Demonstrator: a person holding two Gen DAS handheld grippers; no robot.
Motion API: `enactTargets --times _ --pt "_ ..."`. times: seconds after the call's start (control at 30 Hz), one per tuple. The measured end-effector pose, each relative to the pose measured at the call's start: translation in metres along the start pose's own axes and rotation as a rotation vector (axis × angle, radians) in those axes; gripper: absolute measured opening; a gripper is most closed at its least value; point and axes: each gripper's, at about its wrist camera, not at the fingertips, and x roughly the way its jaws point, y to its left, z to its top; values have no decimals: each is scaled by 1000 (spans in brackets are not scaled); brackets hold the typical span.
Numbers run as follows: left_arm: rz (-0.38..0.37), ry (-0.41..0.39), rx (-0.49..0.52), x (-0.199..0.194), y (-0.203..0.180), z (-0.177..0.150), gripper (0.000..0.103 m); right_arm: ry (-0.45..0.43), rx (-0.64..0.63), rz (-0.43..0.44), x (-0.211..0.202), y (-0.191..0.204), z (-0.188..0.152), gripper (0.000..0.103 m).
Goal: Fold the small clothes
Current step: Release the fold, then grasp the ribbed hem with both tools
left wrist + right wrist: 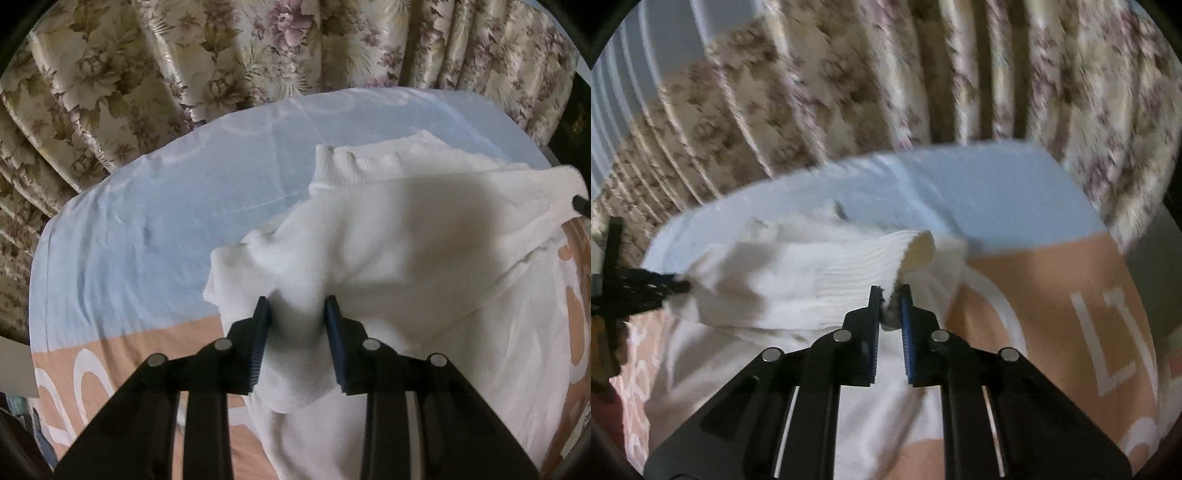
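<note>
A small white knit garment (406,236) with a ribbed hem lies partly lifted over a bed sheet. My left gripper (297,308) is shut on a bunched fold of its edge, thick cloth filling the gap between the blue pads. In the right wrist view my right gripper (890,293) is shut on the ribbed edge of the same white garment (798,266) and holds it up off the sheet. The left gripper's black tip (670,286) shows at the garment's far left corner in that view. The right gripper's tip (581,203) shows at the right edge of the left view.
The bed sheet (147,229) is light blue at the far half and peach with white letters (1052,295) at the near half. A floral curtain (184,55) hangs right behind the bed. The right wrist view is blurred by motion.
</note>
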Motion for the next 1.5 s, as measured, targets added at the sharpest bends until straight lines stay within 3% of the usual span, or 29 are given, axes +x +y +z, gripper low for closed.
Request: enactTargets --times 0.07,0.17,0.27,0.4,0.5,0.7,0.9,1.03,1.2,1.33,1.4,1.5 --pt "1 0 -2 0 -2 -1 35 63 35 -4 19 -13 -7 12" --pt "4 -7 -7 -2 -4 -4 37 88 16 -12 36 -20 -15 20" --pt "2 -23 -28 -11 -5 -10 40 40 17 5 20 -18 -18 28" --pt "21 -68 -68 -37 -6 -29 59 -3 -21 22 -10 -4 -31 36" --pt "53 -84 -100 -51 -10 -57 63 -4 -133 12 -23 22 -57 49" --pt "43 -56 -206 -66 -18 -129 66 44 -168 55 -42 51 -113 49" --pt "57 -12 -248 -84 -32 -198 66 88 -112 83 -75 52 -166 49" --pt "58 15 -272 -92 -36 -230 69 152 -94 124 -77 55 -190 45" --pt "34 43 -276 -87 -45 -251 70 162 -155 155 -72 72 -201 11" --pt "2 54 -291 -90 -49 -250 69 124 -260 83 -90 78 -195 10" --pt "5 64 -264 -89 -57 -250 69 85 -296 7 -105 69 -188 10" --pt "-16 68 -243 -88 -69 -252 70 90 -232 -9 -111 42 -177 10"
